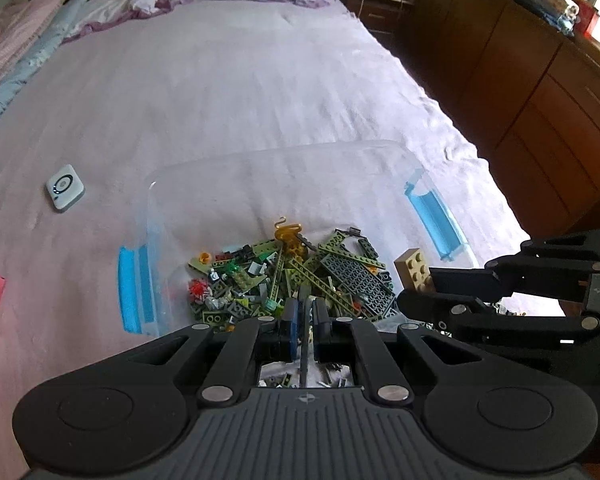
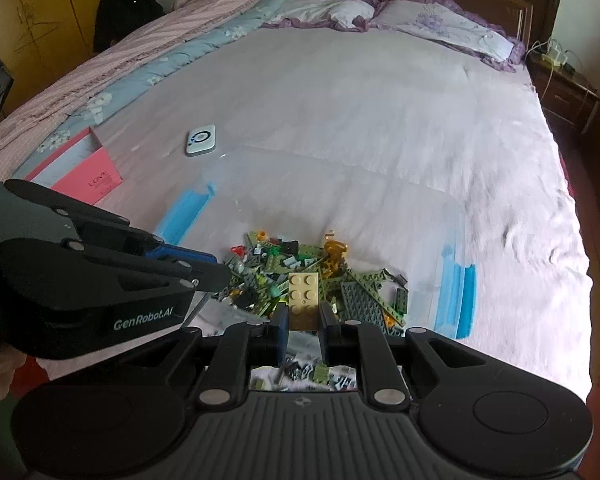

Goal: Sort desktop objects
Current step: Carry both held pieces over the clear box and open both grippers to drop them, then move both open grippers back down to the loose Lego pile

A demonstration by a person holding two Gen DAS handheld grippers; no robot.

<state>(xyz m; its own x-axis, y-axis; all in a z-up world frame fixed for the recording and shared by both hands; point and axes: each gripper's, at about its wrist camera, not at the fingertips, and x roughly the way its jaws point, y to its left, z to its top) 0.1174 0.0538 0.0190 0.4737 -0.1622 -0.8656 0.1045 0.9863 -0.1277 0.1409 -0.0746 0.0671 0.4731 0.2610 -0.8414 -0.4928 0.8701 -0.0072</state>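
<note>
A clear plastic bin (image 1: 284,152) with blue handles (image 1: 130,288) lies on the bed and holds a pile of small green, grey and orange building bricks (image 1: 300,276). The pile also shows in the right wrist view (image 2: 300,276). My right gripper (image 2: 303,312) is shut on a tan studded brick (image 2: 303,296), held over the pile; the same brick shows in the left wrist view (image 1: 416,270). My left gripper (image 1: 305,320) hovers at the near edge of the pile, jaws nearly closed on a thin grey strip (image 1: 303,344).
A white square device (image 1: 65,187) lies on the pale bedsheet (image 1: 240,92) left of the bin. A pink box (image 2: 88,172) sits further left. Pillows and folded quilts lie at the bed's head and left side. Wooden cabinets (image 1: 540,92) stand to the right.
</note>
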